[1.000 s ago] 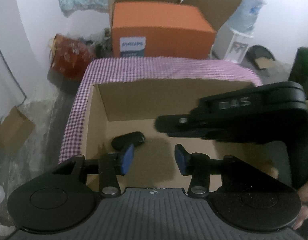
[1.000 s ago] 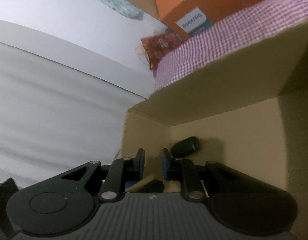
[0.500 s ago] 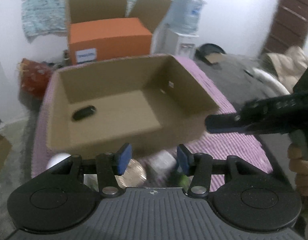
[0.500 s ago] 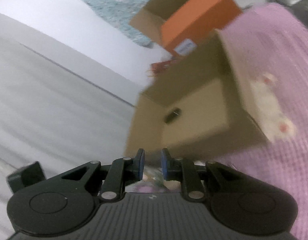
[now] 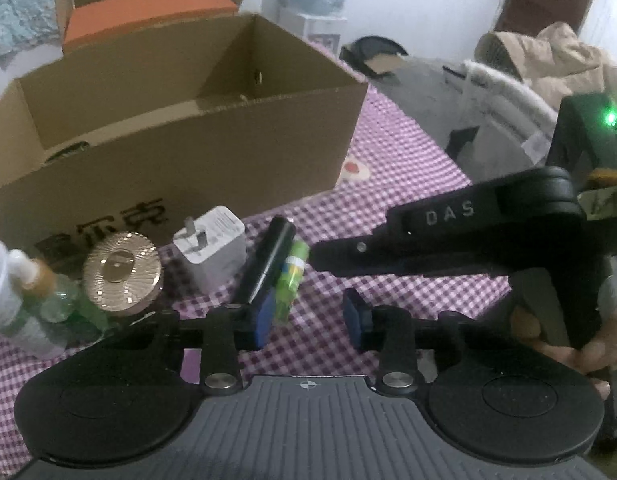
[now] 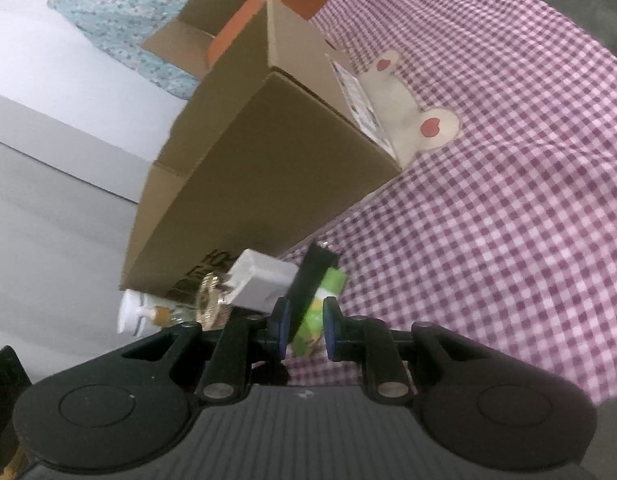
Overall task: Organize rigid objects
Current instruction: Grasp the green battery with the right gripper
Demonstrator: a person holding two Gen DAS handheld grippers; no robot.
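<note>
A big cardboard box [image 5: 180, 148] sits open on the worktop [image 6: 508, 200], which has a purple checked cloth. Small things lie in a row tight against its front wall: a white pump bottle [image 5: 8, 280], a gold round lid [image 5: 122, 272], a white charger [image 5: 210, 250], a black tube [image 5: 268, 260] and a green tube [image 5: 292, 276]. To the right of the box the cloth is bare, with lots of room.

The left gripper [image 5: 308, 320] tilts down near the two tubes. Its jaws are closing with nothing between them. The right gripper [image 6: 304, 330] reaches in from the right, low over the cloth. Its jaws are almost shut and hold nothing; the green tube shows just past its tips.
</note>
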